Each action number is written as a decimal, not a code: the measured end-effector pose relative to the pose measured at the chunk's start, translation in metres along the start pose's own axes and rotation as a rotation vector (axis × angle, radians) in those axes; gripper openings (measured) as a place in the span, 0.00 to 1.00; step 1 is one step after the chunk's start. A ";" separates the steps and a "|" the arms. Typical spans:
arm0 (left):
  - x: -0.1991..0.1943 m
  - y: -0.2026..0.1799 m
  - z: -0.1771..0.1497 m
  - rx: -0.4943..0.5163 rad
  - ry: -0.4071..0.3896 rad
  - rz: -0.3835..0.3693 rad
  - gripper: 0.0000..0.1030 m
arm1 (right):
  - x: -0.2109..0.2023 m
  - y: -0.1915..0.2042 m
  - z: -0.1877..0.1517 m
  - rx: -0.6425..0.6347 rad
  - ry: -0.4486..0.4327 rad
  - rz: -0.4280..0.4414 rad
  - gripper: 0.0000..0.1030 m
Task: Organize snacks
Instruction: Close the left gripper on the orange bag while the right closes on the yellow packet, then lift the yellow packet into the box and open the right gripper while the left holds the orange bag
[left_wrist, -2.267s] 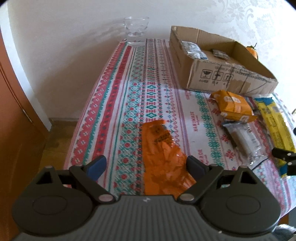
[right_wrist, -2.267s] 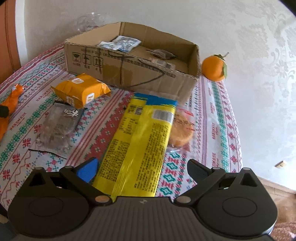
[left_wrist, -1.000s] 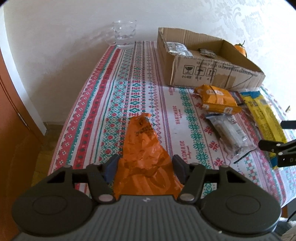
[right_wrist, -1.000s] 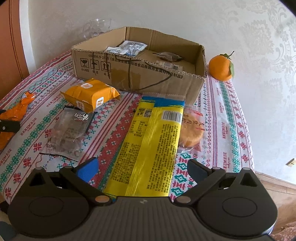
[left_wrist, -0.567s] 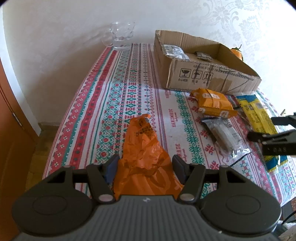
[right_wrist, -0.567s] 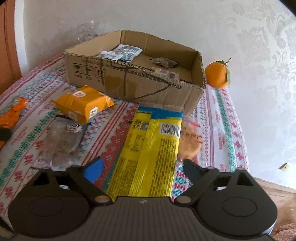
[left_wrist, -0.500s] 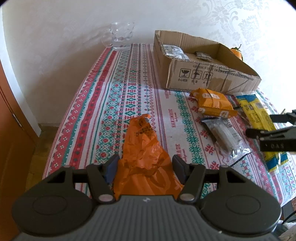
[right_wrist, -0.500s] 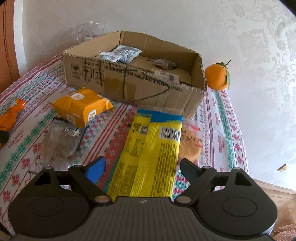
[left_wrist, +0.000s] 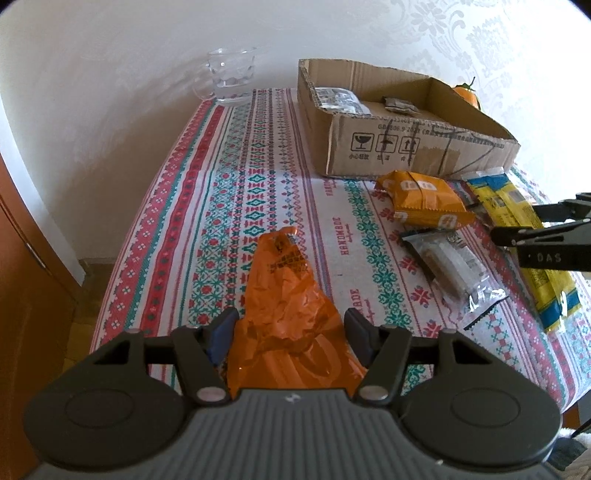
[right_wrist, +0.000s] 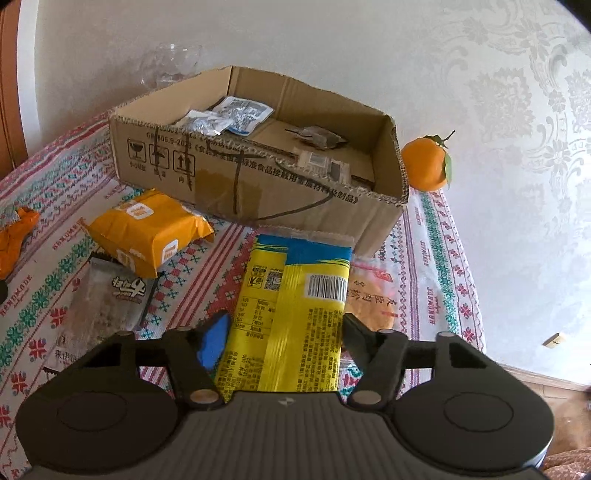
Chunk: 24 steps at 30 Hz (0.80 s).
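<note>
My left gripper (left_wrist: 290, 328) is shut on a crumpled orange snack bag (left_wrist: 284, 295), whose far end rests on the patterned tablecloth (left_wrist: 229, 177). My right gripper (right_wrist: 286, 330) has its jaws closed against the sides of a long yellow and blue packet (right_wrist: 291, 302), which lies flat on the cloth in front of an open cardboard box (right_wrist: 258, 177). The box (left_wrist: 399, 147) holds several small packets. An orange-yellow wrapped pack (right_wrist: 147, 229) and a clear dark-labelled packet (right_wrist: 107, 306) lie left of the yellow packet. A round biscuit pack (right_wrist: 373, 299) lies to its right.
A glass mug (left_wrist: 231, 75) stands at the table's far end by the wall. An orange fruit with a leaf (right_wrist: 426, 164) sits right of the box. A wooden door (left_wrist: 22, 277) is left of the table. The right gripper shows in the left wrist view (left_wrist: 546, 243).
My left gripper closed on the orange bag and has held it since. My right gripper moved forward along the yellow packet and its jaws narrowed onto it.
</note>
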<state>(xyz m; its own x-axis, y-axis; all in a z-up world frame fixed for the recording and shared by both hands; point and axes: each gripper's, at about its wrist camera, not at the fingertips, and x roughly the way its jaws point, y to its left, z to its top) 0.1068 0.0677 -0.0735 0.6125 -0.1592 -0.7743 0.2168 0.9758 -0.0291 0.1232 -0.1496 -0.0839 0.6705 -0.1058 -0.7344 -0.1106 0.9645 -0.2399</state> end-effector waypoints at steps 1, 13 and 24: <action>0.000 0.001 0.000 -0.010 0.002 -0.003 0.60 | -0.001 -0.003 0.001 0.014 -0.004 0.007 0.63; -0.013 0.006 0.006 -0.030 0.027 -0.055 0.60 | -0.026 -0.013 0.002 0.008 -0.034 0.046 0.60; -0.029 0.002 0.016 -0.003 0.000 -0.075 0.60 | -0.041 -0.019 0.007 -0.004 -0.058 0.062 0.60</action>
<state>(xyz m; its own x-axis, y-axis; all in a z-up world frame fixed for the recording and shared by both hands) 0.1018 0.0717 -0.0414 0.5947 -0.2320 -0.7698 0.2601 0.9615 -0.0888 0.1032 -0.1622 -0.0450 0.7033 -0.0319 -0.7102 -0.1560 0.9677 -0.1980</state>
